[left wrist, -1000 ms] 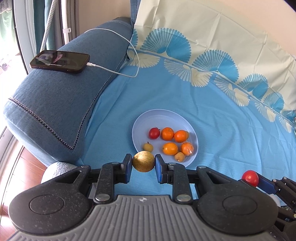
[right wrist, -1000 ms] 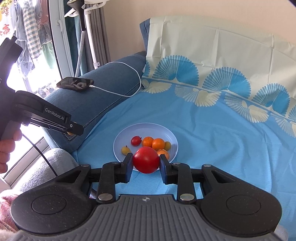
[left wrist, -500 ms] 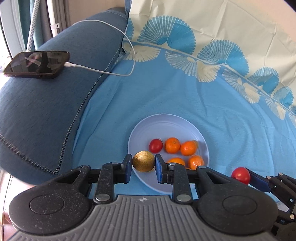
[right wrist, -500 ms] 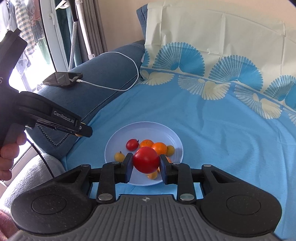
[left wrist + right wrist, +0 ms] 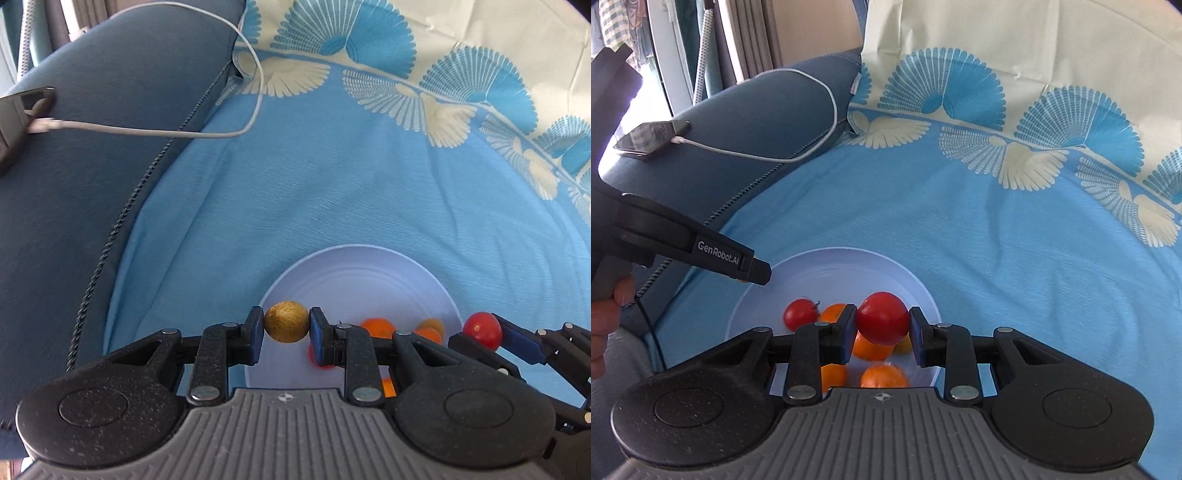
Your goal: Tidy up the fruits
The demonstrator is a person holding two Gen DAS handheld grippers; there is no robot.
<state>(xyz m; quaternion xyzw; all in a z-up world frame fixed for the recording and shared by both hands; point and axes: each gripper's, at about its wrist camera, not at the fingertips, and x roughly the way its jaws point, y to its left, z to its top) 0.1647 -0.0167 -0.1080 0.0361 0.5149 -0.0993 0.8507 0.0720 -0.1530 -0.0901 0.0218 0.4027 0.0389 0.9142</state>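
Observation:
A pale blue plate lies on the blue cloth and holds several small oranges and a small red tomato. My left gripper is shut on a speckled yellow-brown round fruit over the plate's left rim. My right gripper is shut on a larger red tomato just above the fruit in the plate. The right gripper with its tomato also shows in the left wrist view at the plate's right edge. The left gripper's body shows in the right wrist view.
A dark blue sofa armrest rises on the left. A phone lies on it with a white charging cable trailing onto the cloth. A cream and blue fan-patterned cover stands behind the plate.
Both grippers have moved forward and down toward the plate, which now sits right under their fingers. Each still holds its fruit.

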